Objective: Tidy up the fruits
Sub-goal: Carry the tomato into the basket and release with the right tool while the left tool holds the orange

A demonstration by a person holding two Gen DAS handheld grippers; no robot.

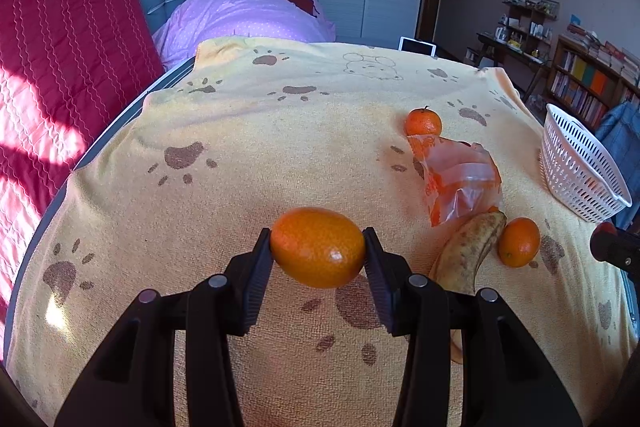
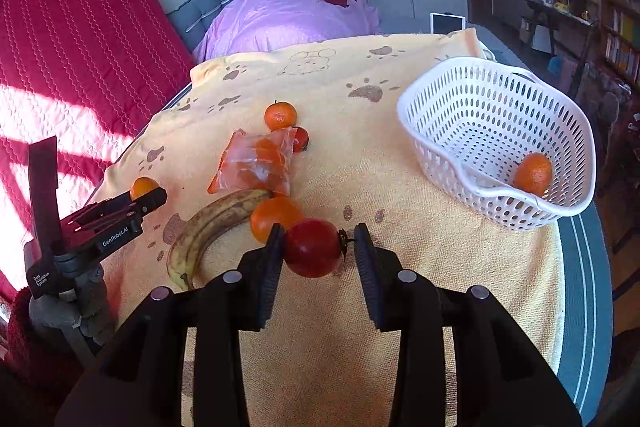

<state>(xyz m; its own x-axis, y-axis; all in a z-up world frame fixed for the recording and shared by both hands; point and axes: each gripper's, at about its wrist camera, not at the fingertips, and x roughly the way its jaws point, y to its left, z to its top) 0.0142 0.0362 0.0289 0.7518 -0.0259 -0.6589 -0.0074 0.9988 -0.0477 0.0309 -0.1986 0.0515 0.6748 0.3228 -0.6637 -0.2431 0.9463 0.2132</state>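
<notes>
Left tongs [image 1: 318,253]: pinching an oval orange fruit [image 1: 319,253] crosswise, both pads pressing its ends, above the yellow paw-print towel [image 1: 240,155] on the table.
Right tongs [image 2: 318,247]: closing around a red fruit [image 2: 313,247]; the left pad is touching its side, while on the right only the dark stem seems to be reaching the pad, so the hold is looking light.
Basket [image 2: 404,107]: a white perforated one sitting at the right end of the table, open side up, already containing one orange [image 2: 533,174].
Fruit left on the towel: a spotted banana [image 2: 208,227], an orange [image 2: 274,217] touching the banana's tip, a stemmed mandarin [image 2: 281,115] farther back, a small red fruit [image 2: 301,139] beside it, and a clear bag of oranges [image 2: 256,165] between them.
Step in hand, as I am judging it: carrying the red fruit across to the basket.
Doing it well: keeping the red fruit level, since a grip partly on the stem is risking a roll out of the tongs; bringing it over the basket's low front lip and lowering it inside before spreading the pads.
Other hand: holding the oval orange fruit steady and clear of the right tongs' path until the basket is free.
</notes>
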